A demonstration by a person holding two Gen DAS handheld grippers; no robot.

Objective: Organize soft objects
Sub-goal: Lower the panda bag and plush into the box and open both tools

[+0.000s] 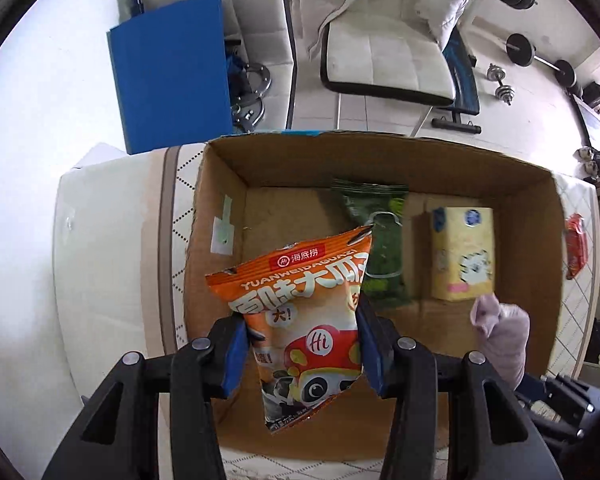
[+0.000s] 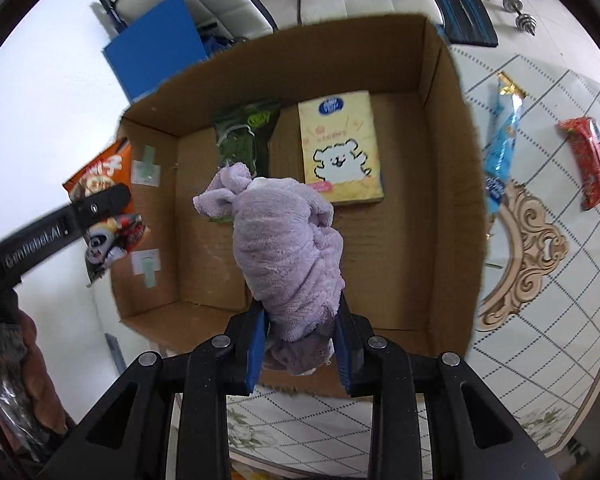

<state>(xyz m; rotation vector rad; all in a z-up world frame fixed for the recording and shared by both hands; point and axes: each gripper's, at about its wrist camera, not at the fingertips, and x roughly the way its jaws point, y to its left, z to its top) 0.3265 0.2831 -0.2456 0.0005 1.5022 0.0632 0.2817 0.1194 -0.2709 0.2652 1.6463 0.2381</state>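
Left wrist: cardboard box (image 1: 380,160) on patterned tablecloth (image 1: 164,240) (chair (image 1: 384,60) behind).

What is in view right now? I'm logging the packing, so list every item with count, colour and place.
cardboard box: 1, brown, open on the patterned table
green packet: 1, dark green, flat on box floor, far side
tissue pack: 1, yellow with white cartoon animal, box floor beside the green packet
blue packet: 1, light blue, on table outside the box
red packet: 1, red, on table beyond the blue packet
snack bag: 1, orange, held over the box
towel: 1, lilac, held over the box
left gripper: shut on snack bag
right gripper: shut on towel
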